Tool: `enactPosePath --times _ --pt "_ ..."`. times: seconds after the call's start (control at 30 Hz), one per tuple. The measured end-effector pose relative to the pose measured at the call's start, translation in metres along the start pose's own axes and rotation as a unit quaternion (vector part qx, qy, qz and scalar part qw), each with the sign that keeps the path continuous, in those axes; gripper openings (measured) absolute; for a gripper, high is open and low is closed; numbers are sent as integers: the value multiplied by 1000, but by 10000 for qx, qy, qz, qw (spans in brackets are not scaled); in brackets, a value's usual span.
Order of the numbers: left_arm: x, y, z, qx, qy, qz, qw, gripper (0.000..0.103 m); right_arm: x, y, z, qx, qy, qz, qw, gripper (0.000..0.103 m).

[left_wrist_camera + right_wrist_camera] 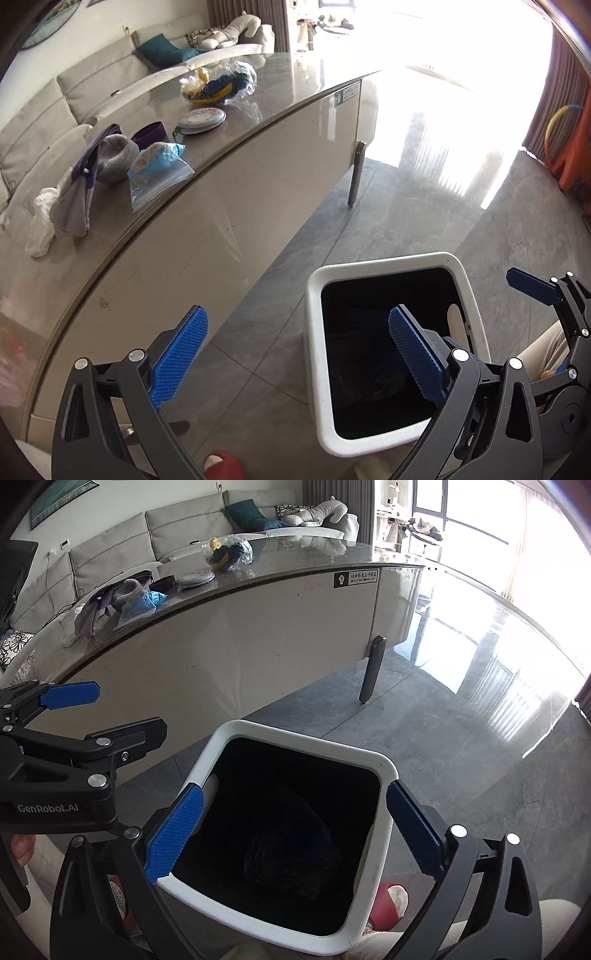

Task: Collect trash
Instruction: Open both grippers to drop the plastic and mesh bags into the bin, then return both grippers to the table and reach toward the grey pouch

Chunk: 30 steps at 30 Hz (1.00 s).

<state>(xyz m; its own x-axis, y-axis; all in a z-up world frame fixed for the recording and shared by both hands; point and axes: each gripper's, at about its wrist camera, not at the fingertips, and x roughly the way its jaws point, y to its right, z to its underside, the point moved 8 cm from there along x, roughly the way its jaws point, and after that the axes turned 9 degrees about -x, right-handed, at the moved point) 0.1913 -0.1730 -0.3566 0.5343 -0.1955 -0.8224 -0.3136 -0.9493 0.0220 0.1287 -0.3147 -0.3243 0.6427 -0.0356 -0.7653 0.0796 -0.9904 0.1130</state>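
Hovering over the white-rimmed, black-lined rectangular trash bin on the grey tiled floor, the right gripper has its blue-padded fingers spread wide with nothing between them, one on each side of the bin's mouth. The left gripper hangs just beside it, jaws likewise apart and empty, one pad over the bin's near-left rim and the other over the floor. What is left to collect sits on the grey stone tabletop: a blue zip bag of crumbs near the front edge, beside a heap of grey and purple cloth, and a crumpled clear plastic bag holding blue and yellow things further back toward the middle, with a round blue-and-white tin between them. Judging from here, the main risk is a poor pinch on the thin, slippery zip bag: gripped by a corner, it could slide out or spill crumbs over the front edge. A careless reach could also catch the cloth, which is probably not trash, or knock the tin. The two grippers are close enough to clash if they move together.
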Motion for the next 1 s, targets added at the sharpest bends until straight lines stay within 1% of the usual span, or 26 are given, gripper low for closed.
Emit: enactPosePath --times 0.3,0.5,0.63,0.73,0.87,1.0 --pt "-11 -13 -9 -288 151 54 9995 97 -11 12 -11 385 300 -14 9988 99" --pt "-19 -34 -17 -509 351 -68 9981 97 -25 6 -31 155 725 -28 9972 99" --pt "-28 -57 -29 -713 553 -229 9957 97 -31 -4 -53 -158 909 22 9957 99" --pt "-37 -77 -41 -828 718 -388 9932 97 -35 -15 -72 -290 1068 -66 9938 99" --pt "-45 -104 -60 -813 943 -703 9897 97 -35 -32 -100 -500 1278 -164 9904 99" --pt "-48 -127 -79 -810 1080 -898 9868 97 -32 -50 -133 -759 1477 -185 9859 99"
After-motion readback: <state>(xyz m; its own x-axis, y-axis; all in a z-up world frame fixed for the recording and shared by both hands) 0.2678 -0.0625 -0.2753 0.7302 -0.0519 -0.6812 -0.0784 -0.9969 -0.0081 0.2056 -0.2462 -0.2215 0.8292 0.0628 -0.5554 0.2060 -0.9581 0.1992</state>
